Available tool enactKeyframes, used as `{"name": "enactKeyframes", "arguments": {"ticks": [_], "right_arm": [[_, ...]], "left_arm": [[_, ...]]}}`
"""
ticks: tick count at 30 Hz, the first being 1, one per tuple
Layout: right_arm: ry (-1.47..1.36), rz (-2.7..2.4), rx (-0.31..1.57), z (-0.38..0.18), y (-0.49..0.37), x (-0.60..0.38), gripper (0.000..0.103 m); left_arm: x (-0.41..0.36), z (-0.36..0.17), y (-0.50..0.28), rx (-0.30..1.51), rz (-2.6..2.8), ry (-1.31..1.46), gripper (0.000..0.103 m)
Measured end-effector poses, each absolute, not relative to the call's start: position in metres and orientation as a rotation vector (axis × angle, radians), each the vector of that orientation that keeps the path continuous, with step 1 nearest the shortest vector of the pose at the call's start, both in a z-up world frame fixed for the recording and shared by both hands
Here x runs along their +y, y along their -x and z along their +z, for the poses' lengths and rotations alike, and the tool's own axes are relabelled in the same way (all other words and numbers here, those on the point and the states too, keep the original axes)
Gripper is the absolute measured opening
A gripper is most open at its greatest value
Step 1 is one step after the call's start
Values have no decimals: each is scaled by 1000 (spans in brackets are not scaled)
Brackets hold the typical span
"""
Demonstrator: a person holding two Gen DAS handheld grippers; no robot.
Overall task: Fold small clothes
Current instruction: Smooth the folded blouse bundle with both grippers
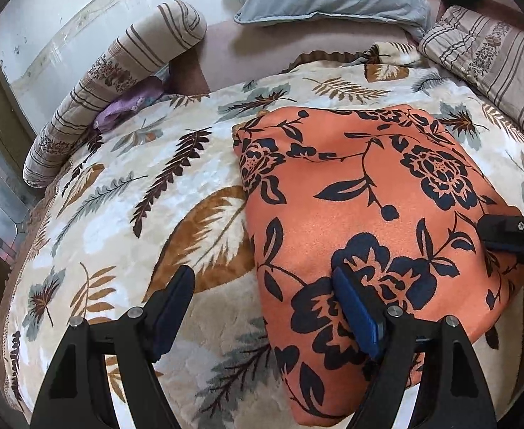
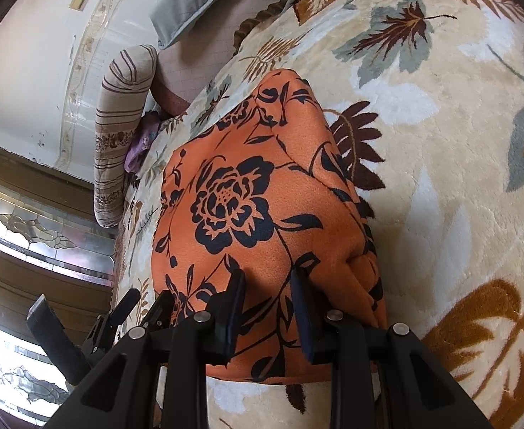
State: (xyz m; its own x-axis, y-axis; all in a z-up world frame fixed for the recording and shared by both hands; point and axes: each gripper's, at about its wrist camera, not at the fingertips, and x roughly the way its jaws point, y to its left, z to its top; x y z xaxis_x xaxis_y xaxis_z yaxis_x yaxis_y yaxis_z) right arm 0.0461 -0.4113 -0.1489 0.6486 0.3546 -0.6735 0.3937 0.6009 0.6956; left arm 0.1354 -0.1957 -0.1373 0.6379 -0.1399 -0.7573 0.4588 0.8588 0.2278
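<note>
A folded orange cloth with dark blue flowers (image 1: 362,193) lies on a cream leaf-patterned blanket (image 1: 147,193). My left gripper (image 1: 262,282) stands open and wide. Its left finger hangs over the blanket, and its right finger rests on the cloth's near left part. In the right wrist view the same orange cloth (image 2: 247,186) runs between the fingers of my right gripper (image 2: 267,280). That gripper is narrowly shut on the cloth's near edge, with creases drawn toward it. The right gripper (image 1: 494,236) also shows at the cloth's right edge in the left wrist view.
A striped bolster (image 1: 119,82) lies along the white wall at the left, with a purple cloth (image 1: 126,107) beside it. A grey pillow (image 1: 330,0) sits at the back. A striped quilt (image 1: 494,71) is at the right. Patterned glass panels (image 2: 36,232) stand past the bed's edge.
</note>
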Motion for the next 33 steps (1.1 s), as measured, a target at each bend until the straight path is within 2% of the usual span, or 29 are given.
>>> {"name": "enactKeyframes", "arguments": {"ticks": [23,30,33], "right_arm": [[-901,-54,927,-141,-52,-405,30],[-854,-33,797,-110,-73,-405,31],[-854,-65,816,-114,-93,-408,31]], "left_arm": [[-190,-145,-142,824,-404,-375,82],[-188,-147,-147,841,-444,-351,83],[-187,-147,-149,849,-457,-344,83]]}}
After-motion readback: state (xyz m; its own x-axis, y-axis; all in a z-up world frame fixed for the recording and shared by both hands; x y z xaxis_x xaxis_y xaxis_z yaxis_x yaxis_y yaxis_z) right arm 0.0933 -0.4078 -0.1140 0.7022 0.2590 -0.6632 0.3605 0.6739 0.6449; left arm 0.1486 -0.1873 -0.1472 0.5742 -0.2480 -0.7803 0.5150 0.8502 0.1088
